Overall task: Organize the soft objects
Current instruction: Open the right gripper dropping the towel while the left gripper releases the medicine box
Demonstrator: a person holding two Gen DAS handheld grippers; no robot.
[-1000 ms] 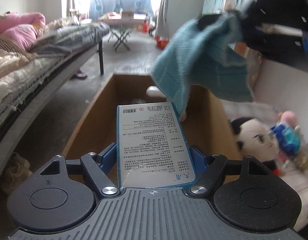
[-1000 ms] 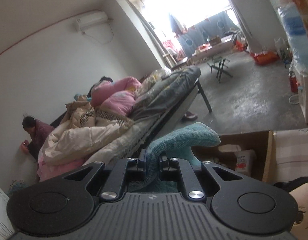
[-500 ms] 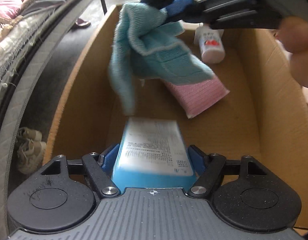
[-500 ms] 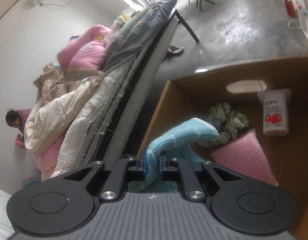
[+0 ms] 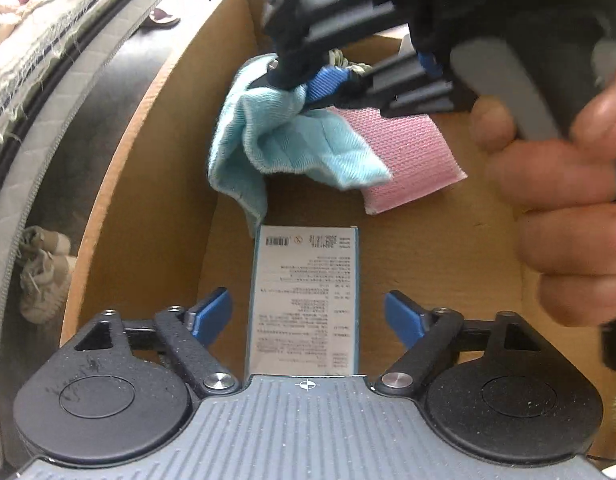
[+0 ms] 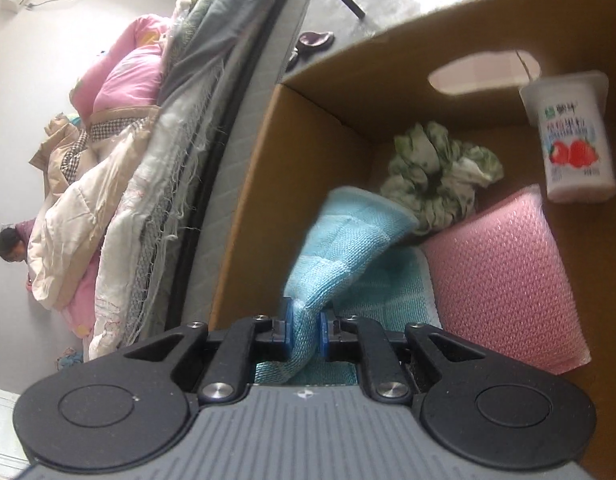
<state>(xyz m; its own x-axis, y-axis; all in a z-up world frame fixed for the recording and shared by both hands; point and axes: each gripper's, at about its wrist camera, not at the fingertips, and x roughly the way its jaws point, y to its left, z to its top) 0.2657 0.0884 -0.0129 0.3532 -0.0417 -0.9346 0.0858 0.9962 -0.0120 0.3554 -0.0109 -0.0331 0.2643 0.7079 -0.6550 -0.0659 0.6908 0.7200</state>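
My left gripper (image 5: 308, 310) points down into a brown cardboard carton (image 5: 155, 184), its jaws opening. A white and blue printed box (image 5: 303, 292) lies flat on the carton floor between the blue pads, which stand clear of it. My right gripper (image 6: 305, 330) is shut on a teal knit cloth (image 6: 348, 248). In the left wrist view that cloth (image 5: 275, 140) hangs from the right gripper (image 5: 320, 84) low inside the carton and drapes over a pink textured pad (image 5: 412, 160). A person's hand (image 5: 568, 200) grips the right tool.
Deeper in the carton lie a crumpled green-and-white cloth (image 6: 436, 176) and a strawberry yogurt cup (image 6: 572, 140) below the handle hole. A bed piled with bedding (image 6: 147, 160) runs along the carton's left side. Shoes (image 5: 43, 272) lie under it. A person (image 6: 11, 244) crouches far left.
The left jaws have spread off the printed box, which now rests on the carton floor. The right gripper has come down into the carton with the teal cloth.
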